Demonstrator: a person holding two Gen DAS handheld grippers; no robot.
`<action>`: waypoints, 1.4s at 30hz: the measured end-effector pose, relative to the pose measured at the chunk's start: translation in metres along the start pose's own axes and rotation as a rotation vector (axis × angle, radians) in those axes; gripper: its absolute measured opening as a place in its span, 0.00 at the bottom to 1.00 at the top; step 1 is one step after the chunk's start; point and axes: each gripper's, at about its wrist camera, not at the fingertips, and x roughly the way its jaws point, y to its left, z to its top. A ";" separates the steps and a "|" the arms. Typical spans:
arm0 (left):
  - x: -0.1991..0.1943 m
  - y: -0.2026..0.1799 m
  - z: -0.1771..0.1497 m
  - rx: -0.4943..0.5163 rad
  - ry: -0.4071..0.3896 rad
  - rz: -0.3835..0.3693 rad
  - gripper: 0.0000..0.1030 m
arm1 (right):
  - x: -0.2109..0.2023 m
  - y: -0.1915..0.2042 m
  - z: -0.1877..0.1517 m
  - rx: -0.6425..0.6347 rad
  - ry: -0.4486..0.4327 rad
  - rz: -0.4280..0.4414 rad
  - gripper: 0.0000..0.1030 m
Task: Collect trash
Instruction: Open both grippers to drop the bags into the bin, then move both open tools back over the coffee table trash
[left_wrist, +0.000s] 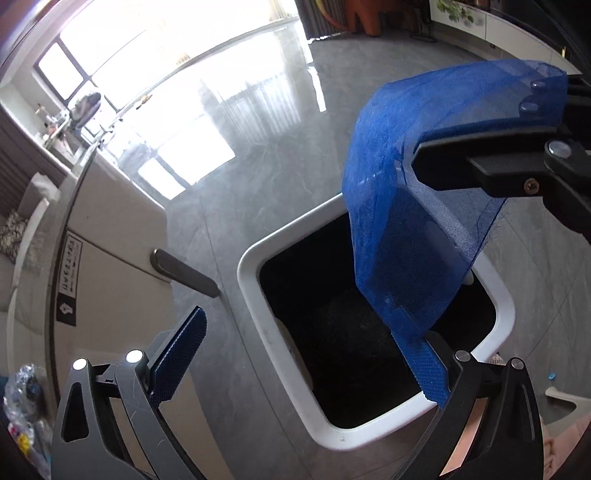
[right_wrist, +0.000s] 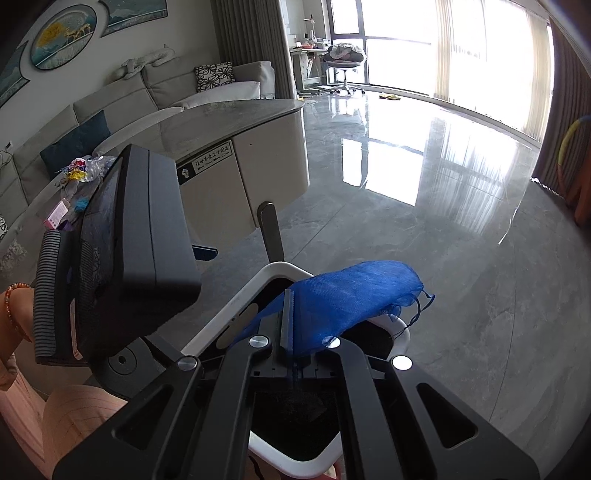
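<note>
The right gripper is clamped on a blue mesh bag, fingers pressed together with the fabric pinched between them, and the bag hangs right over the open mouth of the white-rimmed trash bin on the grey floor. The left gripper sits just above the near edge of the bin, fingers spread wide and holding nothing; the bag's lower corner drapes against its right-hand pad, though whether cloth and pad truly touch is hard to judge through the fisheye. Over on the table beside the bin, a heap of crumpled wrappers lies well apart.
</note>
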 end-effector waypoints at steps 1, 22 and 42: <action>-0.005 0.005 -0.004 -0.010 -0.006 0.007 0.96 | 0.003 0.002 -0.001 -0.007 0.005 0.008 0.01; -0.040 0.055 -0.044 -0.176 -0.030 0.056 0.95 | 0.081 0.009 -0.047 -0.027 0.212 -0.002 0.95; -0.098 0.096 -0.075 -0.396 -0.162 0.200 0.95 | 0.027 0.036 0.000 -0.173 0.064 -0.102 0.95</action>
